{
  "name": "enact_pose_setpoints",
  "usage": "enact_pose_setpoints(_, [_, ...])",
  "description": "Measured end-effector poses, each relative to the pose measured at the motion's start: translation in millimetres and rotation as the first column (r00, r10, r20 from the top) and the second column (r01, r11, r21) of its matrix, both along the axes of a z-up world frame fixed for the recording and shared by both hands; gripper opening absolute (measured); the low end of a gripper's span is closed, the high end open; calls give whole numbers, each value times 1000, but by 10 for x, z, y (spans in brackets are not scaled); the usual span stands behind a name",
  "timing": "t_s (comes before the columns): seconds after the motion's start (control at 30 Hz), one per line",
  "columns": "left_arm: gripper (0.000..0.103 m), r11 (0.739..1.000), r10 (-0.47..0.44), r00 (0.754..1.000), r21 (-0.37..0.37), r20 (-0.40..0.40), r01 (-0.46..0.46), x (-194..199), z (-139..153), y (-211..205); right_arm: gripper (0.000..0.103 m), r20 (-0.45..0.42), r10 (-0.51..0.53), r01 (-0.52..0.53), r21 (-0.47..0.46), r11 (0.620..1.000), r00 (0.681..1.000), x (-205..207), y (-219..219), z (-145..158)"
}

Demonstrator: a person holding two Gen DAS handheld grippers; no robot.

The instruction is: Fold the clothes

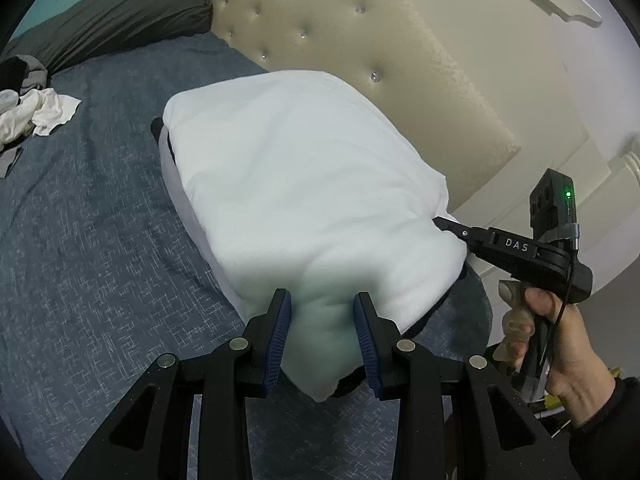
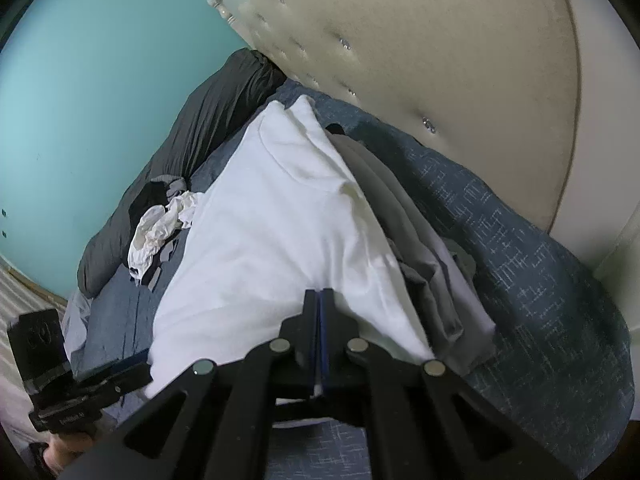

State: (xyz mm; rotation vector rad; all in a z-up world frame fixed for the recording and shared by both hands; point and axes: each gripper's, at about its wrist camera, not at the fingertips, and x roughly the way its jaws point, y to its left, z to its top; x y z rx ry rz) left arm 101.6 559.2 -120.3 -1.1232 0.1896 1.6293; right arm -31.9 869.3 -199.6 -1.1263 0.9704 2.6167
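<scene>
While left gripper (image 1: 323,336) pinches a thick fold of white garment (image 1: 296,184), right gripper (image 2: 320,320) fully closed on its edge. Lower evenly onto folded stack (image 2: 432,276); release both together.

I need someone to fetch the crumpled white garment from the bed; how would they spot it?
On the blue bedspread, look toward the dark grey pillow by the teal wall. The crumpled white garment lies in a small heap with dark clothes, unlike the large smooth folded white shirt that both grippers hold.
</scene>
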Motion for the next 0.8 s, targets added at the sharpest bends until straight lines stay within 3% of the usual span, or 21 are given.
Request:
enact_pose_setpoints(0.17, [36,1000,8,1000,-2,-18,-8,-27,132,-28,0,-22,-2,4,109,994,1000,14,-89,259])
enact_pose_setpoints(0.3, [36,1000,19,1000,-13,-18,-19,-56,136,-62,0,6,-32,30,159,987,999,58,-72,250])
enact_pose_setpoints(0.4, [36,1000,19,1000,-22,-18,-19,-49,129,-89,0,27,-52,48,140,989,998,95,-13,195])
enact_pose_setpoints(0.53, [36,999,35,999,-15,-28,-35,-54,211,-120,3,-48,-85,91,130,987,995,168,-22,384])
enact_pose_setpoints(0.63, [36,999,34,999,-11,-30,-35,-55,251,-115,3,-97,-27,38,112,993,995,143,-129,516])
enact_pose_setpoints(0.8, [36,999,52,998,-1,-27,-52,-95,310,-178,3,-74,115,-106,121,987,991,-110,-471,538])
